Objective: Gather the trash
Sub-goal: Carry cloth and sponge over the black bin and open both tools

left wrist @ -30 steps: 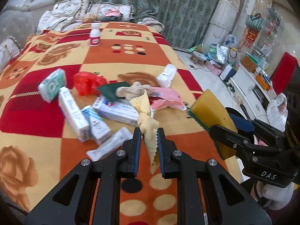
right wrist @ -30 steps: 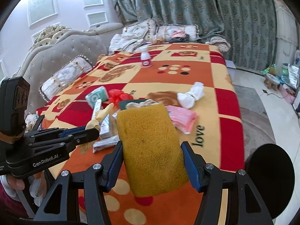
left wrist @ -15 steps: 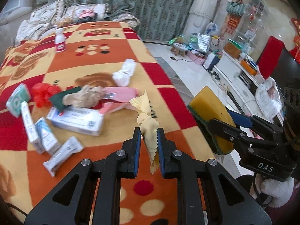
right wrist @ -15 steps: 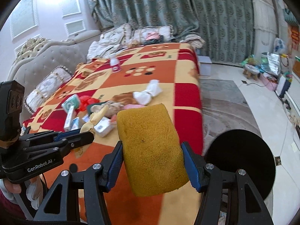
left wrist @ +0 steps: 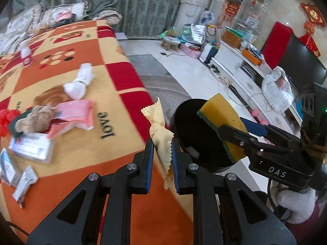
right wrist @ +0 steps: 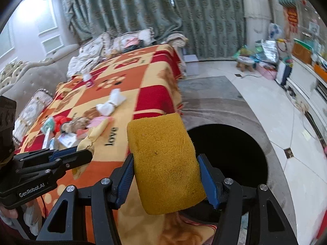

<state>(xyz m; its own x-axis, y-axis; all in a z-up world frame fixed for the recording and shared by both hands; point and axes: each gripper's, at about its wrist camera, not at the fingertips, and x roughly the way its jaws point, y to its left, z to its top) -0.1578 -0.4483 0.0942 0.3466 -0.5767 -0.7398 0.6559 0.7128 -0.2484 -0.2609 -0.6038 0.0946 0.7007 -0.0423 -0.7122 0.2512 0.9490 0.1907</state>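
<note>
Left gripper (left wrist: 161,153) clamped on knotted yellow cloth (left wrist: 160,134), held above bed edge. Right gripper (right wrist: 166,175) squeezing yellow sponge (right wrist: 165,161) with green scouring side, held over black round bin (right wrist: 235,153) on floor beside bed. Patterned blanket (left wrist: 92,143) holds more trash: white knotted cloth (left wrist: 78,83), pink packet (left wrist: 75,114), boxes.

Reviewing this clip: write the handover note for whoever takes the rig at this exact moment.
Left gripper: shut on a knotted yellow cloth.
Right gripper: shut on a yellow sponge.
Both are near the black bin on the floor beside the bed; neither item dropped yet.
Left on the blanket: white wad, pink packet, boxes, spray bottle.
Next, probably: release both into the bin, then return.
</note>
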